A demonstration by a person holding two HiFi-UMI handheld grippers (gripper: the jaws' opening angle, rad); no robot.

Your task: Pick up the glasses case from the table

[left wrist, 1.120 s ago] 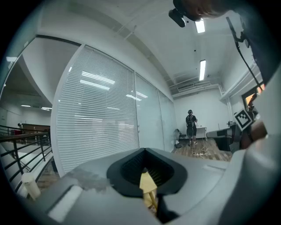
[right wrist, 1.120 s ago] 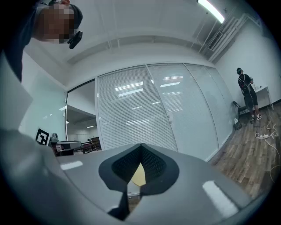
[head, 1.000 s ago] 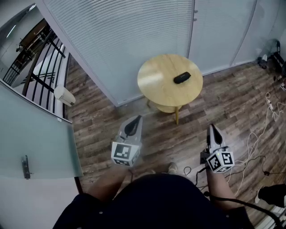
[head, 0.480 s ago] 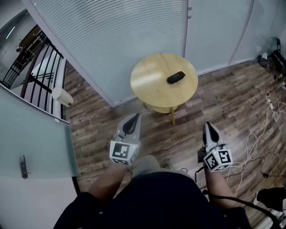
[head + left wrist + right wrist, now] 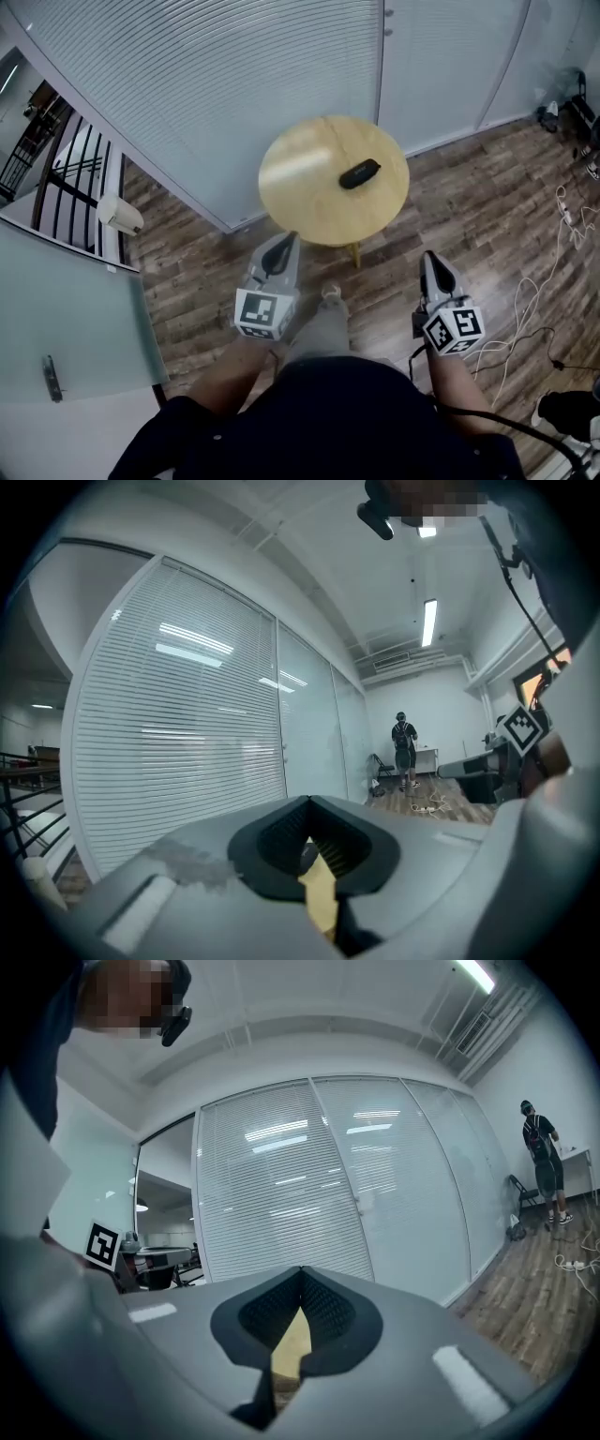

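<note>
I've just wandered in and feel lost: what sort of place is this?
Most likely an office or lab: glass partition walls with slatted blinds, strip lights on the ceiling, and loose cables across a wood-look floor beside a small round table.

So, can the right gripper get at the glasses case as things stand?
Probably yes, once brought closer. The glasses case lies alone on the round table, nothing over or beside it. The right gripper hangs over the floor short of the table, fingers shut, so they must open first.
</note>
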